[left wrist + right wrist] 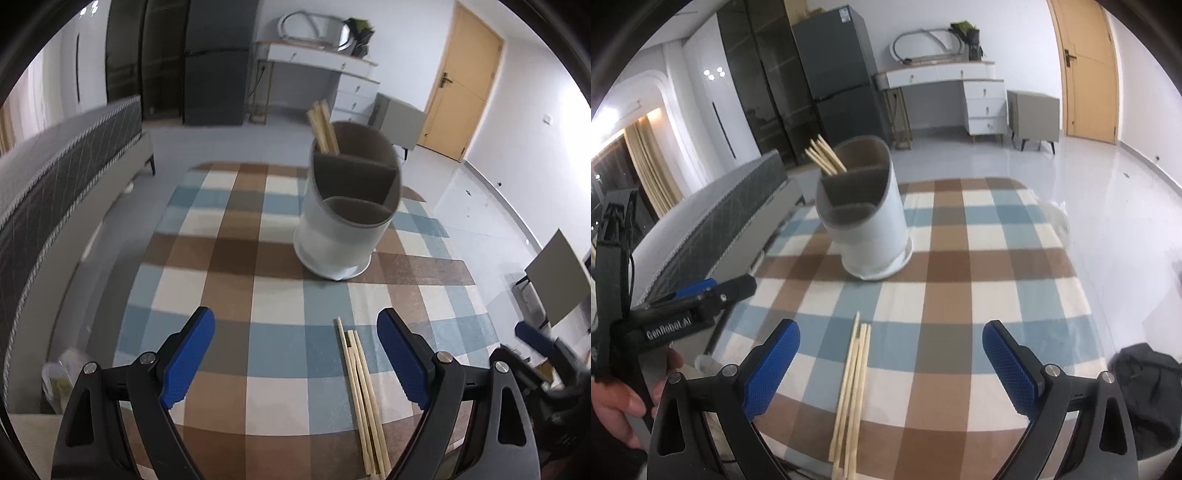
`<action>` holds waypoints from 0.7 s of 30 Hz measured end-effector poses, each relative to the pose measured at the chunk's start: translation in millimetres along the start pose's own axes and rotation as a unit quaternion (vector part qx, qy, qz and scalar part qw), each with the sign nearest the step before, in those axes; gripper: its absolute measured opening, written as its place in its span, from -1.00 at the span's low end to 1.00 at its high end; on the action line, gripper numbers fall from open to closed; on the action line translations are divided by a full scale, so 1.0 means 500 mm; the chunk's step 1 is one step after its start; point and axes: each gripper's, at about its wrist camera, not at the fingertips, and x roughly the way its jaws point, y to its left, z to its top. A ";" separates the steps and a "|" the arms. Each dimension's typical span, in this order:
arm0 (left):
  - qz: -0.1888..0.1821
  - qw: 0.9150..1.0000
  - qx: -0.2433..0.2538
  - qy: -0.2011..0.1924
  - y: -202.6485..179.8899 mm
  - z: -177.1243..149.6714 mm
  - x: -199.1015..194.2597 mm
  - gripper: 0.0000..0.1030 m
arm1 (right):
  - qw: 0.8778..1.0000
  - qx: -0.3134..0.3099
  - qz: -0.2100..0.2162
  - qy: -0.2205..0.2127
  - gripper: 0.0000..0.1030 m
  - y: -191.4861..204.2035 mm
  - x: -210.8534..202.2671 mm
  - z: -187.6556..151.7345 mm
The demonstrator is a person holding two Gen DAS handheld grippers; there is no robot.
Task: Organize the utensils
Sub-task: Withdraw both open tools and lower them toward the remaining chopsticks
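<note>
A white utensil holder (340,225) (866,221) with grey inner compartments stands on the checked tablecloth (236,251) (979,258). Wooden chopsticks (323,127) (825,157) stick out of its far compartment. Several loose chopsticks (364,395) (851,391) lie side by side near the table's front edge. My left gripper (295,354) is open and empty above the cloth, with the loose chopsticks just inside its right finger. My right gripper (890,358) is open and empty, with the loose chopsticks between its fingers. The left gripper also shows in the right wrist view (713,288).
A grey bed (55,184) runs along the table's left side. A fridge (838,74), a white desk (960,81), a grey nightstand (1032,114) and a wooden door (1086,70) stand at the back. A dark bag (1148,387) lies on the floor at right.
</note>
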 end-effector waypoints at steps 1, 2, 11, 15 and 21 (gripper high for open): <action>-0.002 1.000 -0.008 0.005 0.005 0.003 0.003 0.68 | 1.000 0.003 0.001 0.009 0.94 0.000 0.010 -0.001; 0.004 1.000 -0.012 0.007 0.008 0.006 0.007 0.68 | 1.000 0.004 0.002 0.016 0.95 0.000 0.017 -0.003; 0.016 0.997 -0.048 0.054 0.043 0.016 0.044 0.67 | 0.994 -0.007 -0.009 0.107 0.76 0.020 0.111 -0.023; 0.011 0.995 -0.071 0.070 0.063 0.020 0.055 0.67 | 0.990 -0.012 -0.012 0.141 0.48 0.024 0.148 -0.032; -0.005 0.994 -0.090 0.069 0.077 0.035 0.048 0.67 | 0.987 -0.017 -0.016 0.161 0.34 0.032 0.190 -0.034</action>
